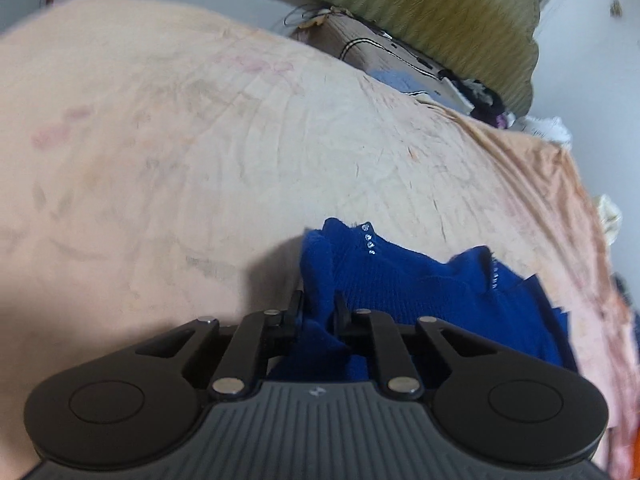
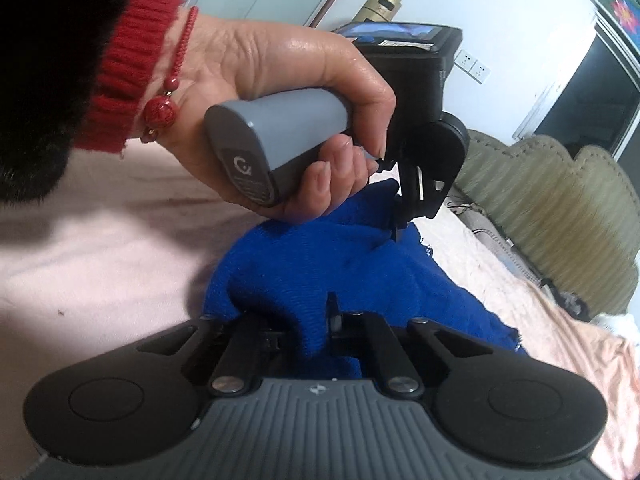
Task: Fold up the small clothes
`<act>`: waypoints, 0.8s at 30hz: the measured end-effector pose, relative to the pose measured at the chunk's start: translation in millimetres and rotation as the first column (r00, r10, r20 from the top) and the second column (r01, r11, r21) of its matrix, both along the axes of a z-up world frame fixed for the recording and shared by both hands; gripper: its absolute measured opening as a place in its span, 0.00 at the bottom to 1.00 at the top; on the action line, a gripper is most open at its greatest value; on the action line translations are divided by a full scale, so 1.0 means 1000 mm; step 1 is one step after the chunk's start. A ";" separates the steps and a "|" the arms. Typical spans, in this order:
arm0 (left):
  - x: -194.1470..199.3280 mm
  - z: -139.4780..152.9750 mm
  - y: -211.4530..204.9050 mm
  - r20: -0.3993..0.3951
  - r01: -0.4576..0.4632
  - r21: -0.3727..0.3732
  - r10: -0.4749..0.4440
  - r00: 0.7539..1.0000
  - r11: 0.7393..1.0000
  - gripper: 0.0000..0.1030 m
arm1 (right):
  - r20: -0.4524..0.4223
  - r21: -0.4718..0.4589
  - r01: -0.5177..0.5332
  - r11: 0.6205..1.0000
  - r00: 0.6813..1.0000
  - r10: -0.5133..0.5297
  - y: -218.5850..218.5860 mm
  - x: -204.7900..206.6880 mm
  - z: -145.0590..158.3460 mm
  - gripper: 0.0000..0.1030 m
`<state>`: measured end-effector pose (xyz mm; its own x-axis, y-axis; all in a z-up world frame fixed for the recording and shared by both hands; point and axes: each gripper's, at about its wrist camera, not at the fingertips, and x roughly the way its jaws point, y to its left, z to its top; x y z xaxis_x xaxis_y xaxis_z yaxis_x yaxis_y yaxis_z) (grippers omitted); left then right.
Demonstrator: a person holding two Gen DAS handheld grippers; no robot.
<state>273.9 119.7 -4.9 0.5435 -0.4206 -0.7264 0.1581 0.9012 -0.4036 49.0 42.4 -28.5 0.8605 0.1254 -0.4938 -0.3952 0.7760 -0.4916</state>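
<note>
A blue knit garment (image 1: pixel 400 280) with small rhinestones lies bunched on the pale pink bedsheet (image 1: pixel 180 140). My left gripper (image 1: pixel 318 306) is shut on a fold of its edge, the cloth pinched between the black fingers. In the right wrist view the same blue knit garment (image 2: pixel 320 256) spreads ahead, and my right gripper (image 2: pixel 316 316) is shut on a fold of it near the lens; cloth hides its left finger. Beyond it a person's hand (image 2: pixel 288 80) with a red cuff holds the left gripper (image 2: pixel 396 228), which bites the garment's far edge.
An olive padded headboard (image 1: pixel 420 12) stands at the bed's far end, with a beige bag (image 1: pixel 384 52) and dark clutter in front of it. The sheet's edge (image 1: pixel 600 260) falls away at the right. White wall sockets (image 2: pixel 474 65) show behind.
</note>
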 end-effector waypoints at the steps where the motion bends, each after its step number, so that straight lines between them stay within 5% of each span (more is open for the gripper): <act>1: -0.003 0.005 -0.004 0.014 0.000 0.029 -0.001 1.000 1.000 0.11 | 0.000 0.025 0.000 1.000 1.000 0.000 -0.005 -0.001 0.004 0.08; 8: -0.026 0.053 -0.039 0.148 -0.021 0.237 -0.015 0.989 0.971 0.10 | 0.067 0.125 0.020 0.992 0.997 -0.028 -0.037 -0.023 0.030 0.07; 24: -0.048 0.102 -0.104 0.234 -0.015 0.272 -0.051 0.971 0.962 0.10 | 0.153 0.225 0.153 0.962 0.970 -0.190 -0.121 -0.060 0.057 0.06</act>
